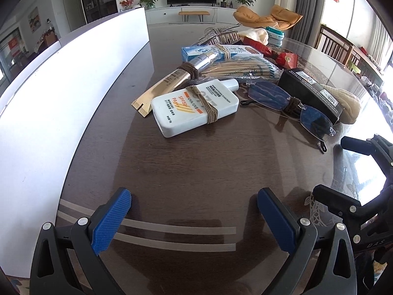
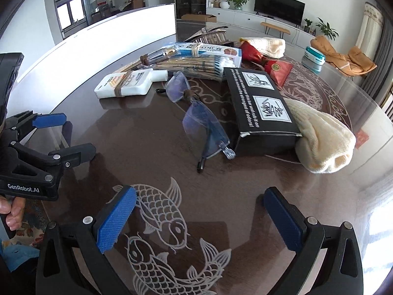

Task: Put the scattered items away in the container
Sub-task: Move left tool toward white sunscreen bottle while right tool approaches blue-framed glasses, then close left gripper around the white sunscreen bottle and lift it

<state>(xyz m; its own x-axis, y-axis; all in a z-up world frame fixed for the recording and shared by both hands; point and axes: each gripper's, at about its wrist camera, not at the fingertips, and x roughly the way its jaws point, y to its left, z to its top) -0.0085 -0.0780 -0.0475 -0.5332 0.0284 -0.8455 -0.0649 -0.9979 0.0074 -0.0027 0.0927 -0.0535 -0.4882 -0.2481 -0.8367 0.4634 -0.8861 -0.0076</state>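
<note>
Dark glossy table [image 1: 196,172] with carp patterns, clutter piled toward the far side, and both grippers hover wide apart in the jaws, empty. Left gripper [image 1: 194,221] faces the white sunscreen bottle [image 1: 196,108] straight ahead, its long axis slanting across the fingers. Right gripper [image 2: 200,218] looks at the glasses [image 2: 196,115], running away from it lengthwise. White container wall [image 1: 61,98] stands on the left, so the left hand is nearer it.
</note>
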